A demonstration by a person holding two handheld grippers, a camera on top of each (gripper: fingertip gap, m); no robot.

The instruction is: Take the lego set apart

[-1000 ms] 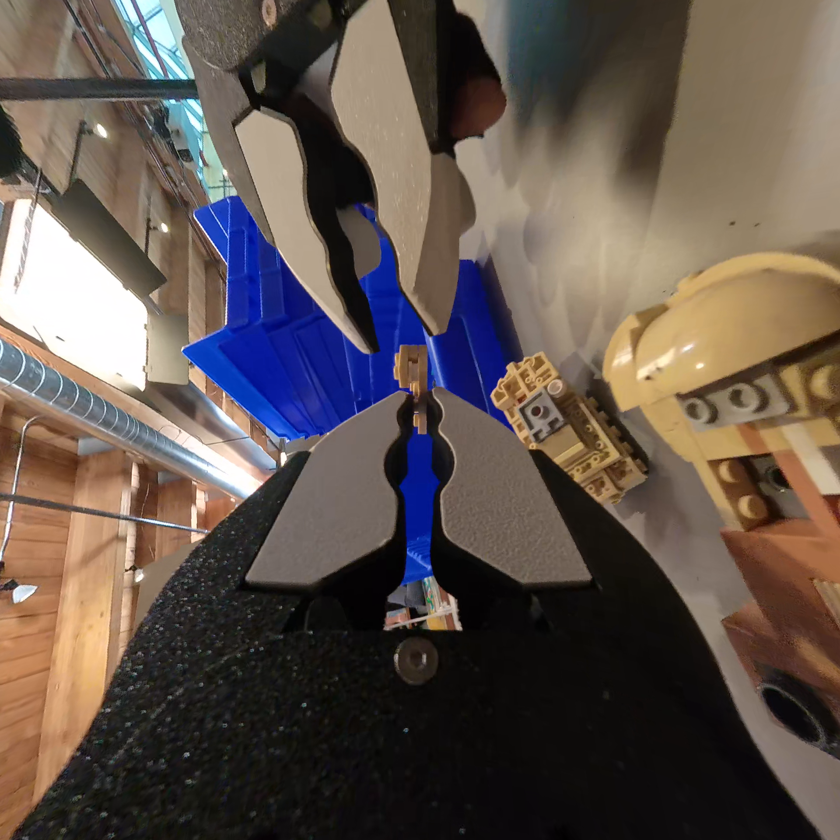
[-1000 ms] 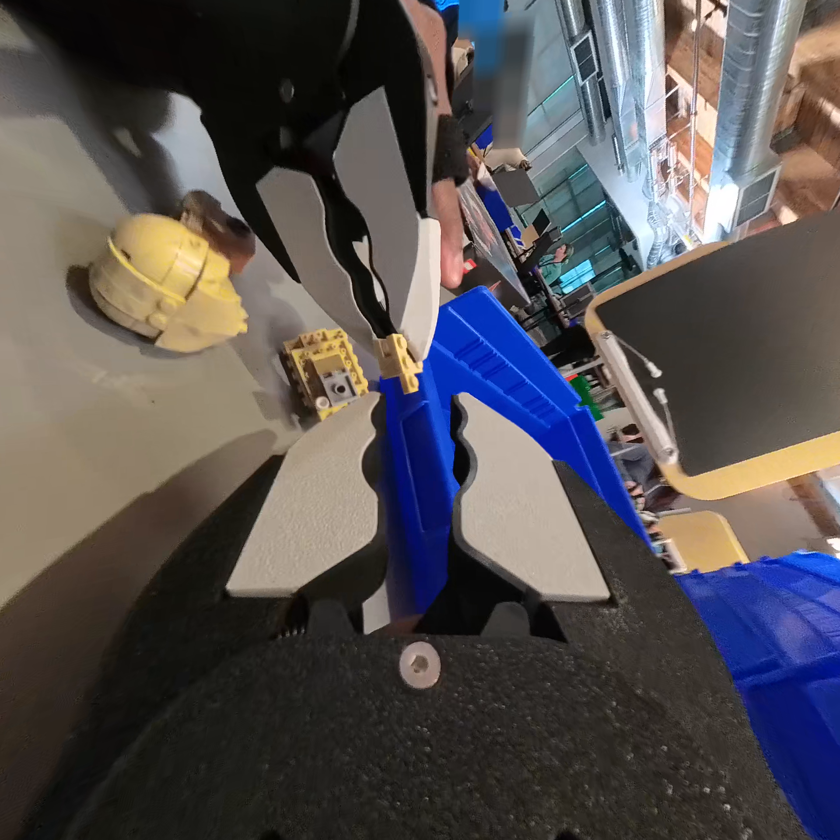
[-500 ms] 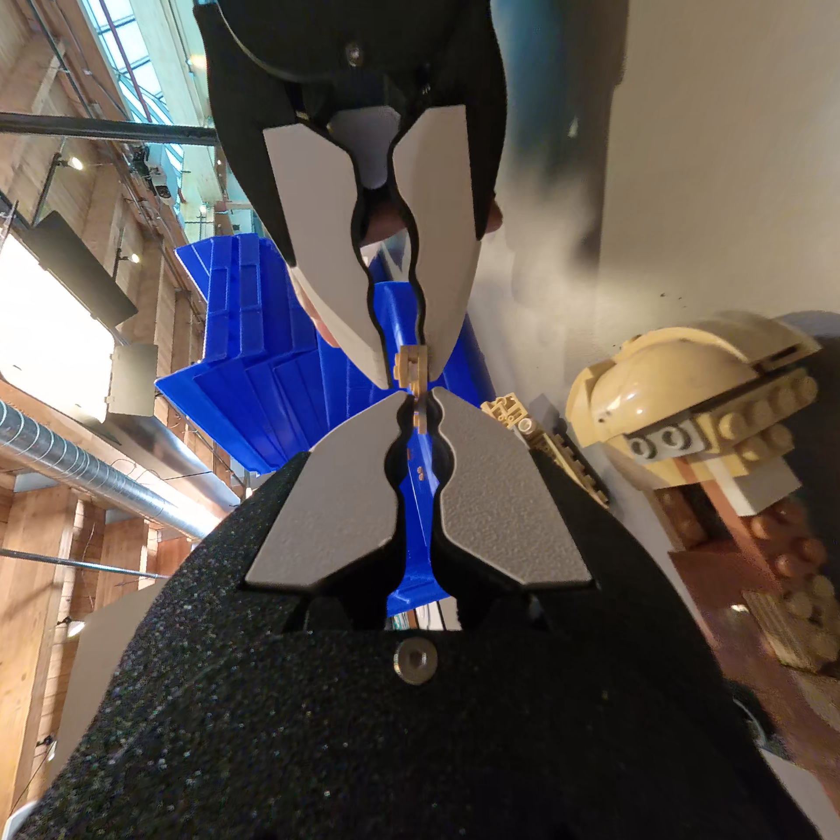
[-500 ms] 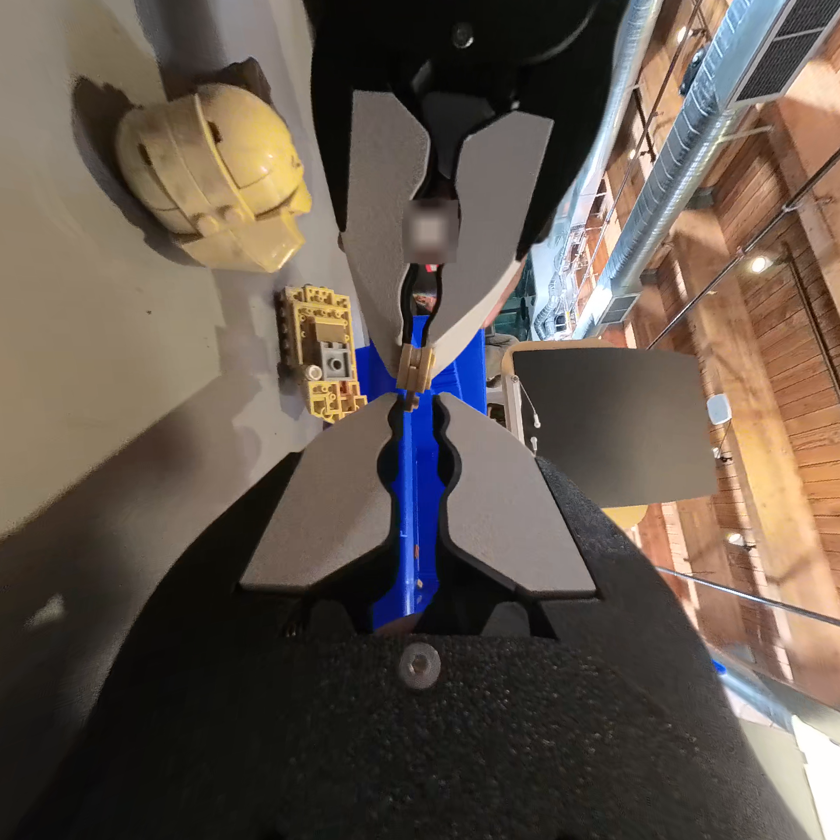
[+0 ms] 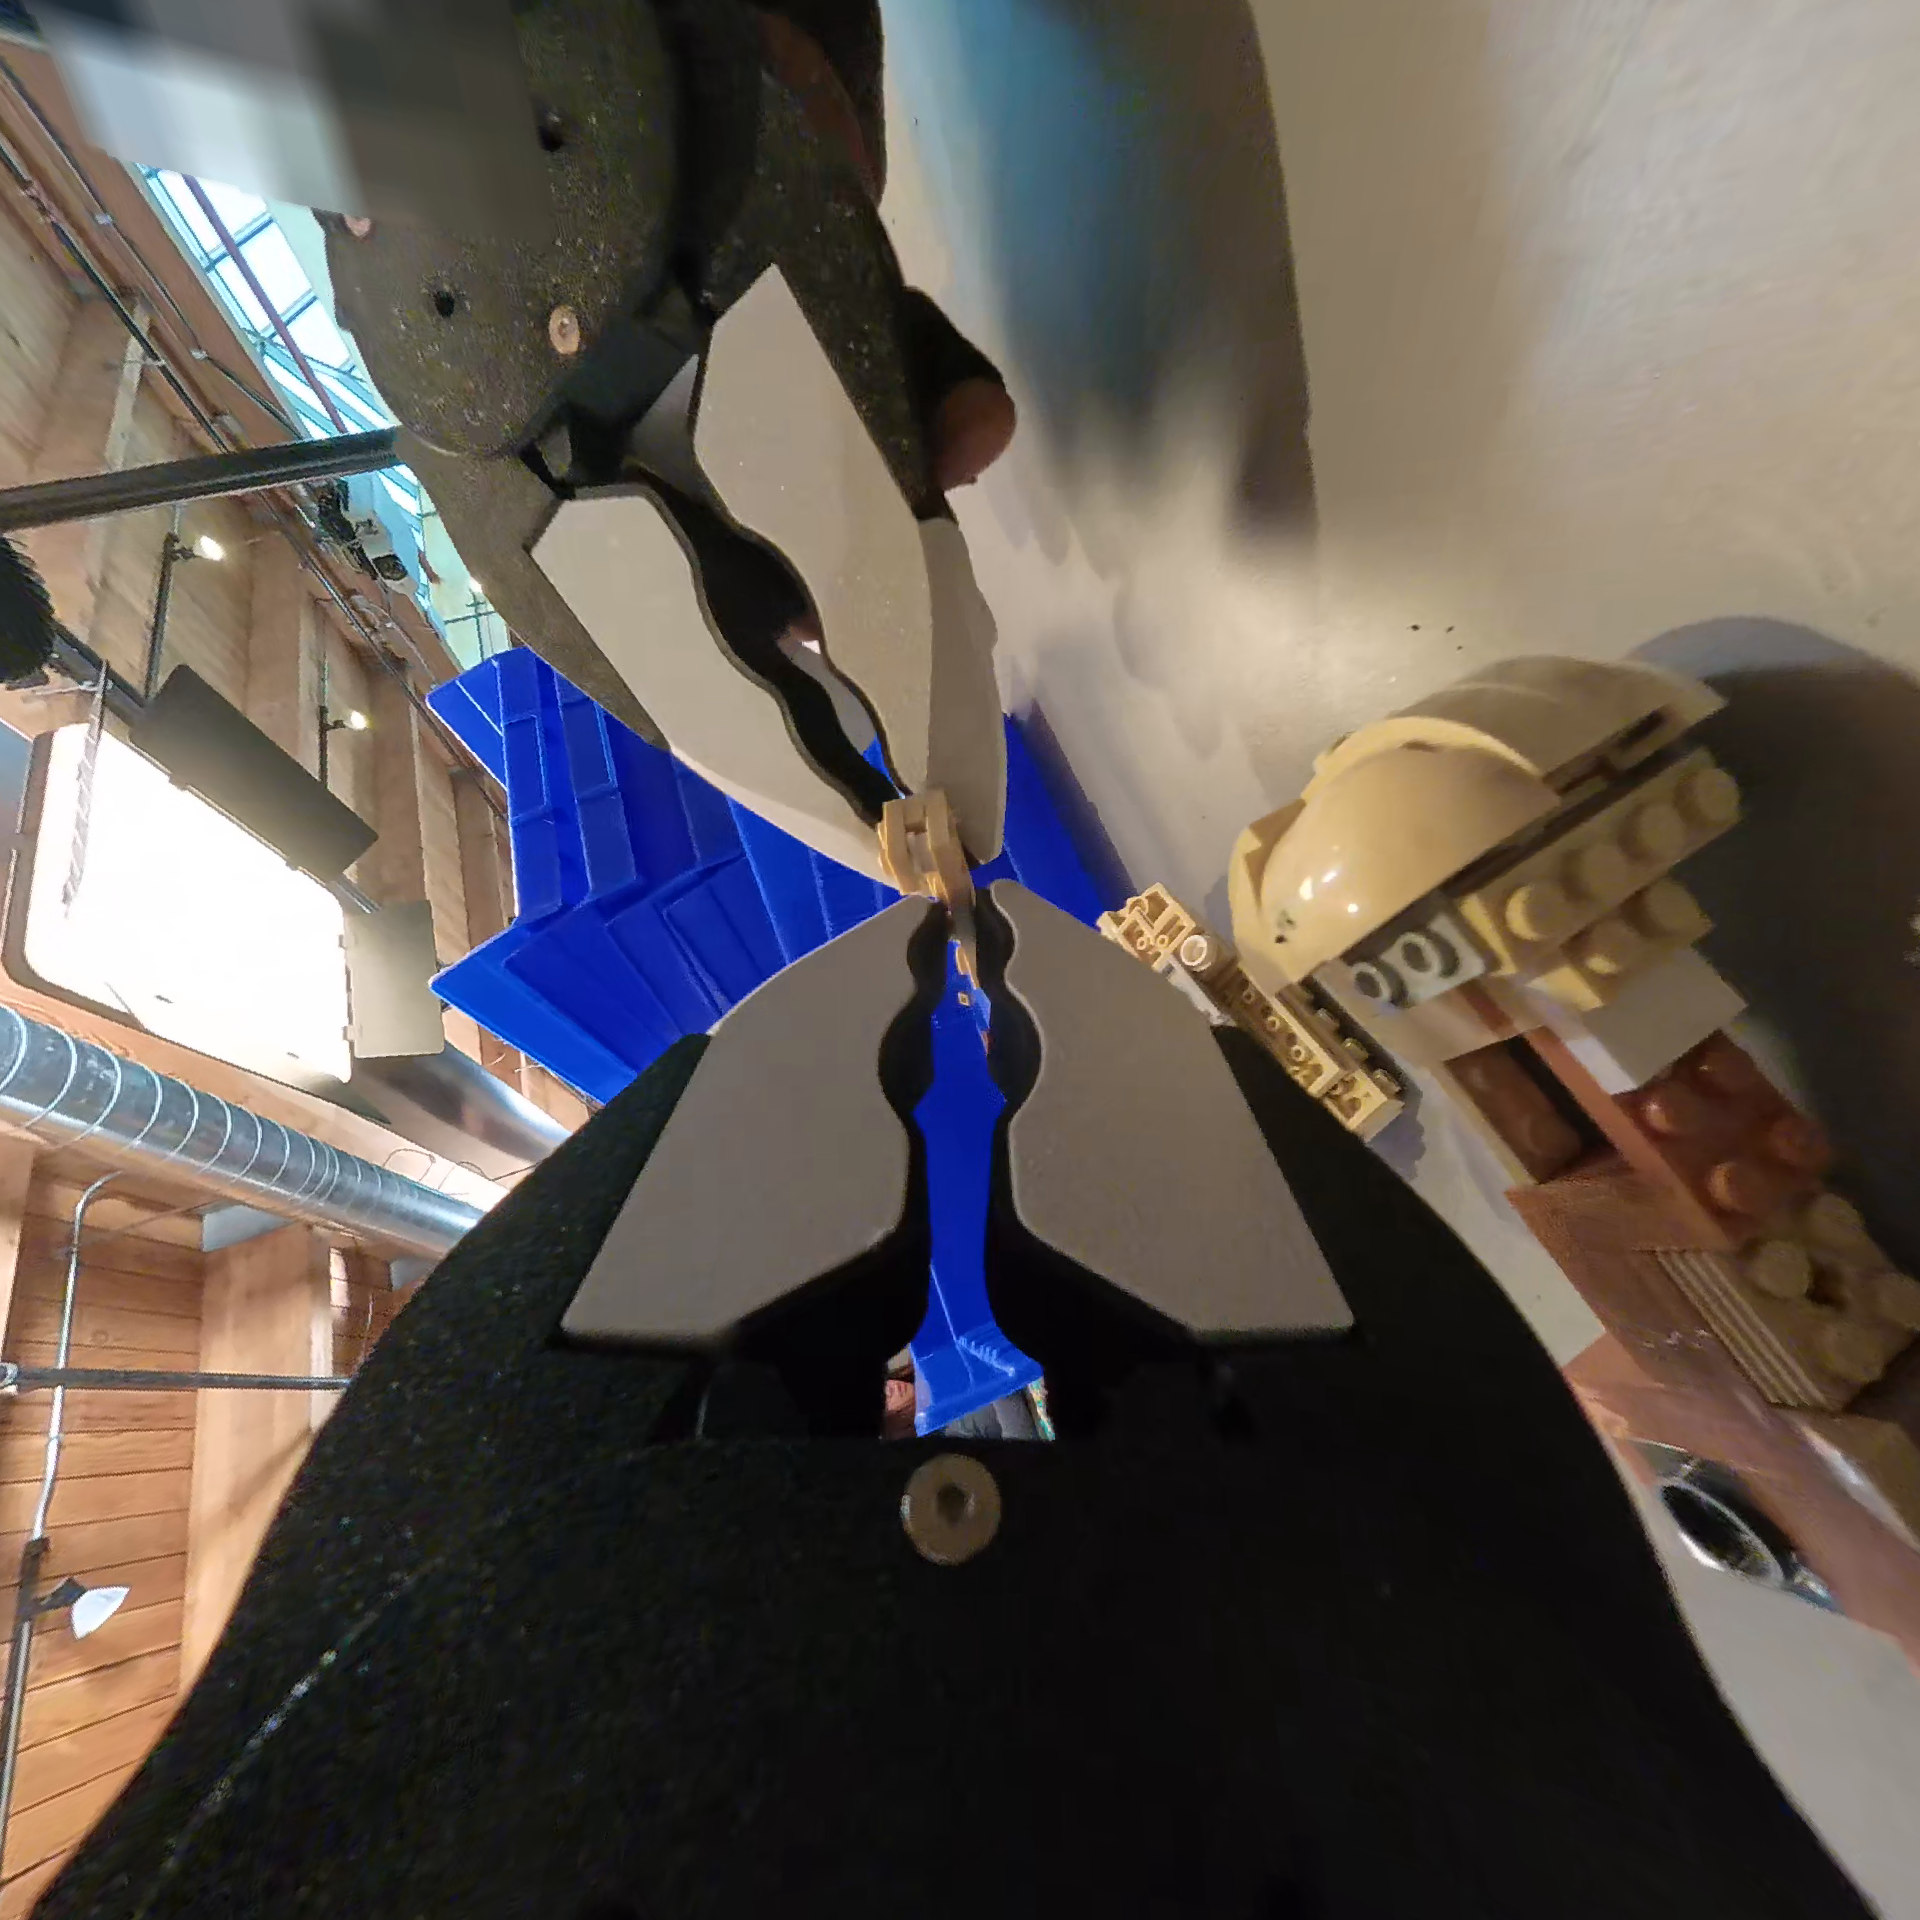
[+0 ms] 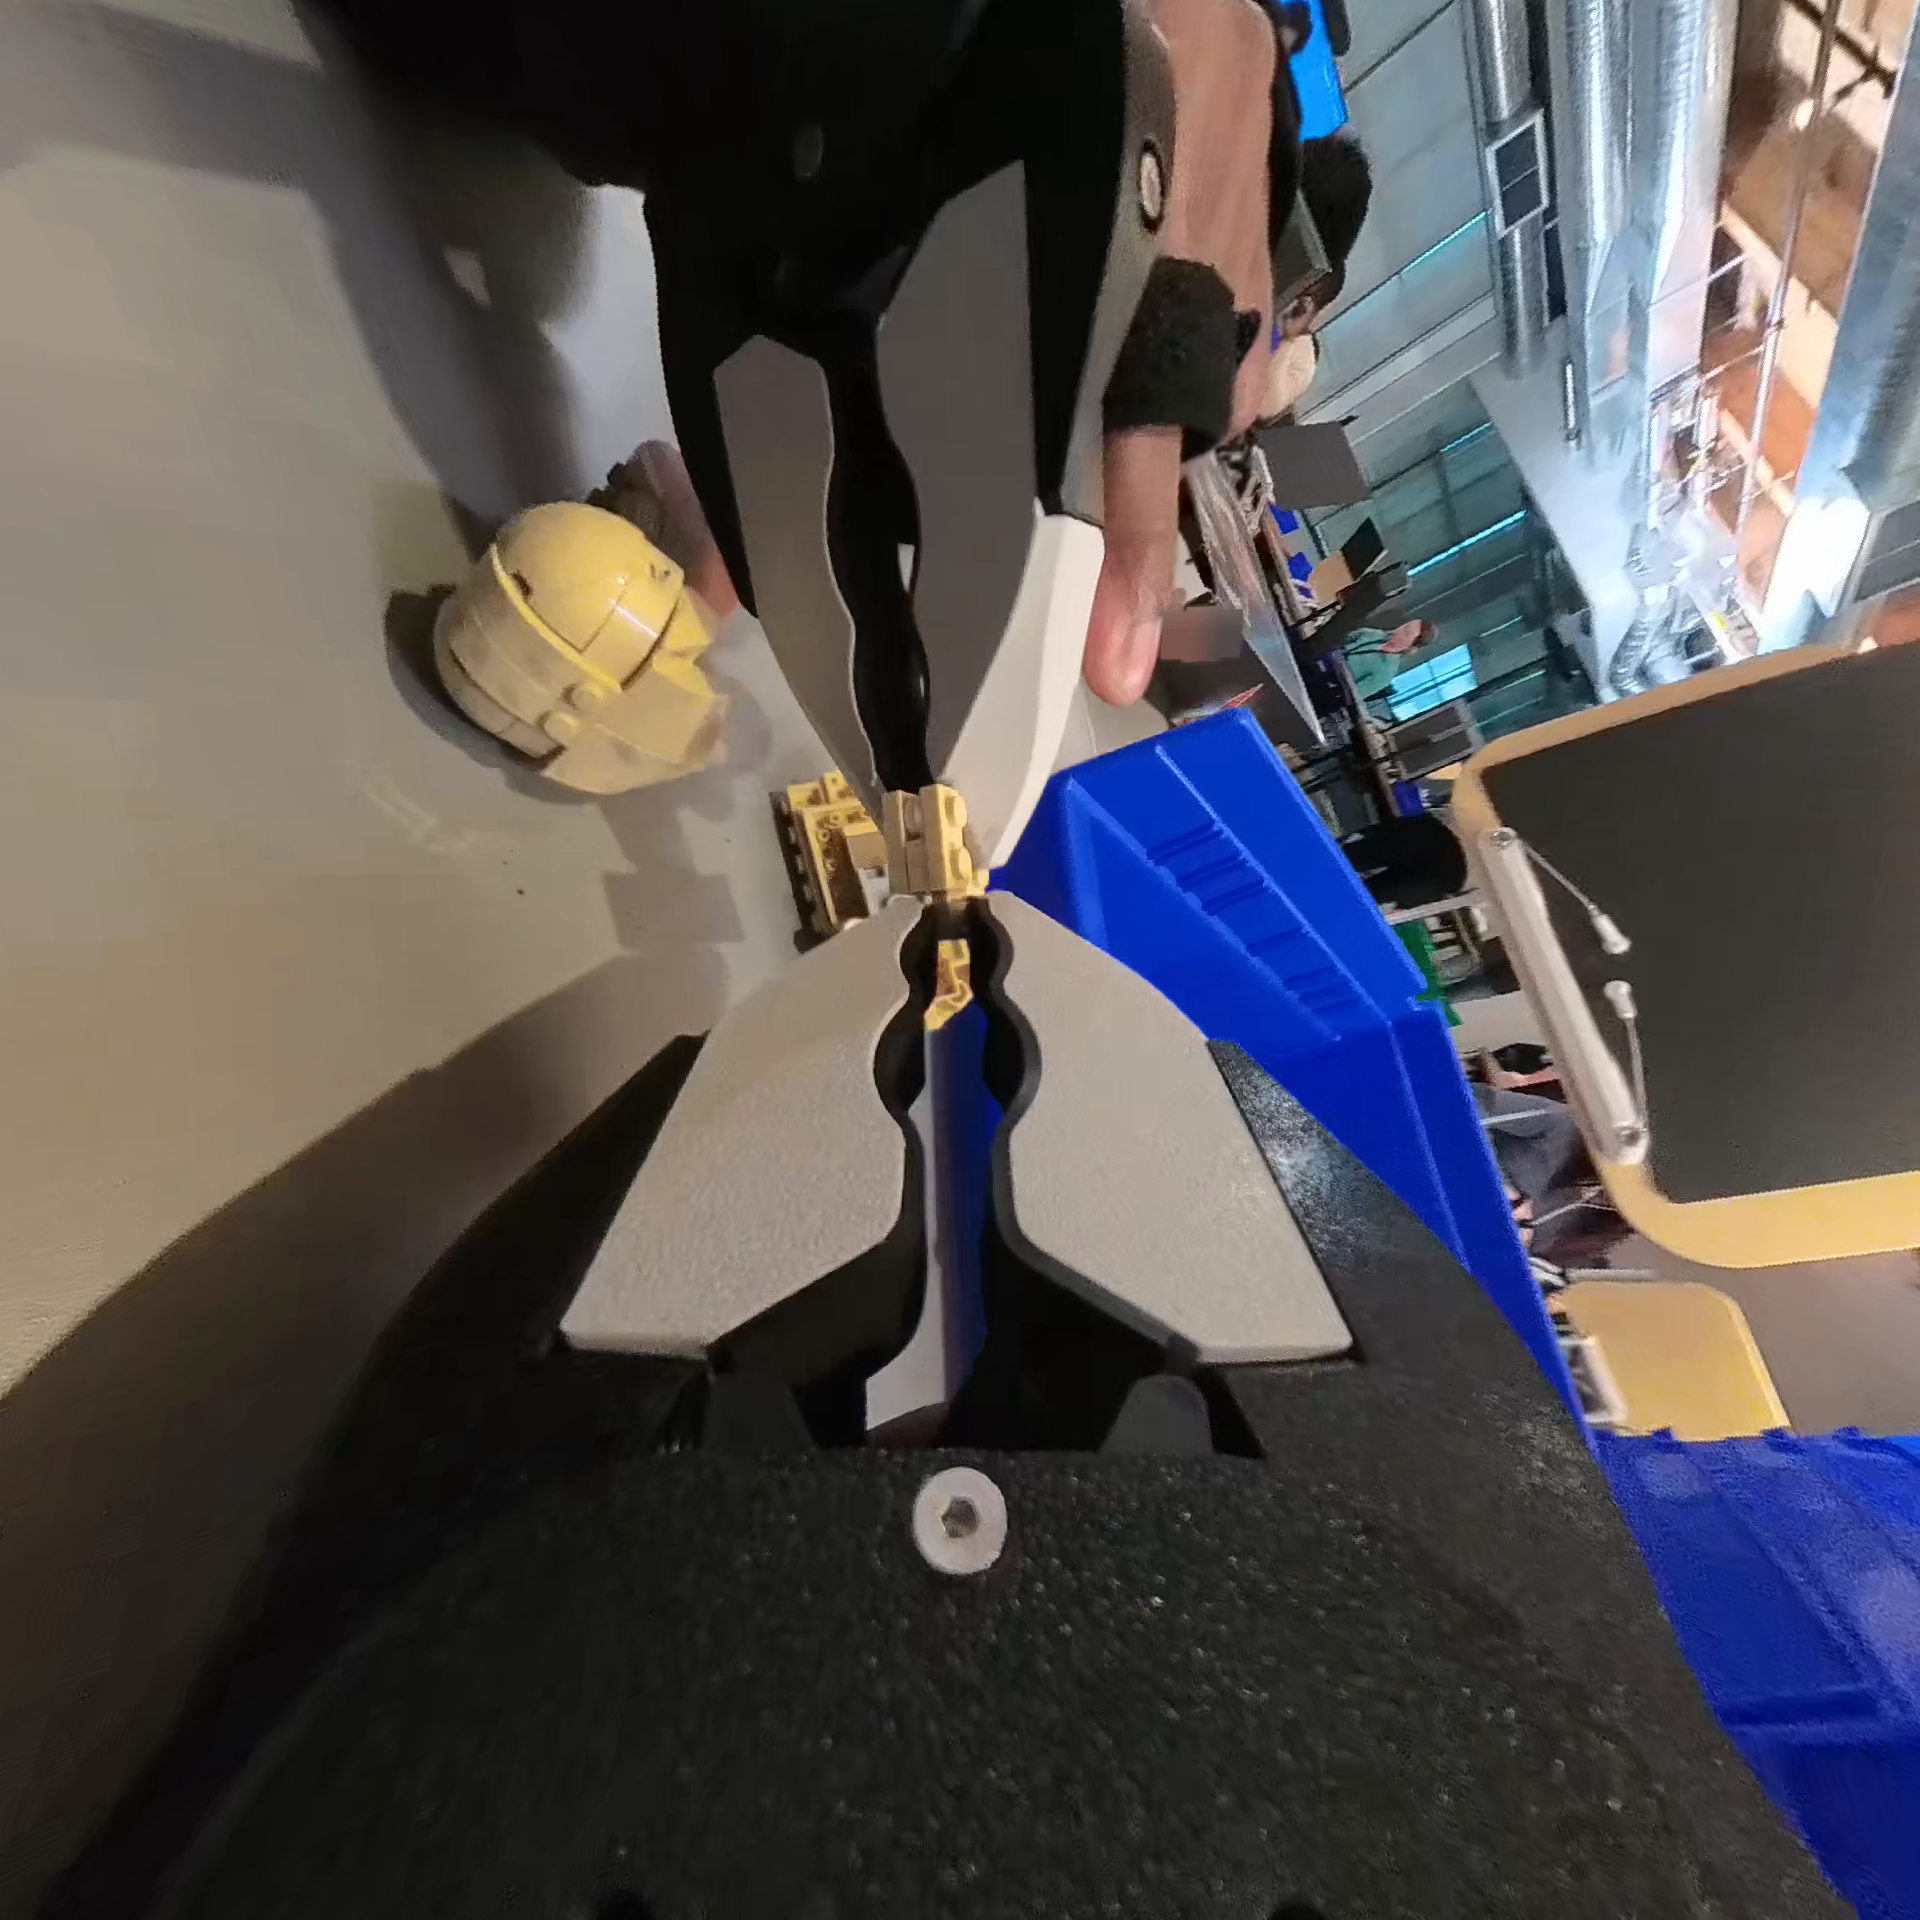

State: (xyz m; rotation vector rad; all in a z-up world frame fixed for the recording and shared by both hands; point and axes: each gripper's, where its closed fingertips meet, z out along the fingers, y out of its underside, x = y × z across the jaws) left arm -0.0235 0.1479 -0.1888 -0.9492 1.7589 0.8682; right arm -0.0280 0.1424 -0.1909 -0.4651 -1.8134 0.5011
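A small tan brick assembly (image 5: 920,842) hangs in the air between my two grippers, which meet tip to tip. My left gripper (image 5: 961,909) is shut on its thin lower plate. My right gripper (image 5: 930,805) comes in from above and is shut on the studded end. In the right wrist view my right gripper (image 6: 951,906) pinches the tan brick assembly (image 6: 930,842), and a bit of it shows behind the tips. My left gripper (image 6: 920,795) grips the far end from above, with a person's hand (image 6: 1143,520) on it.
On the grey table (image 5: 1558,416) lie a tan domed brick model (image 5: 1455,883) on brown bricks (image 5: 1714,1195) and a small flat tan build (image 5: 1247,997). Both show in the right wrist view, the dome (image 6: 582,665) and the flat build (image 6: 821,842). Blue bins (image 6: 1247,883) stand behind. Less than 4 cm separates the two grippers' tips. The dome (image 6: 582,665) is about 7 centimeters from both grippers' fingertips. My left wrist view (image 5: 1384,778) looks at it from another angle.
My right gripper came in open, then shut on the free end of the tan assembly that my left gripper was holding. Both grippers have tilted together.
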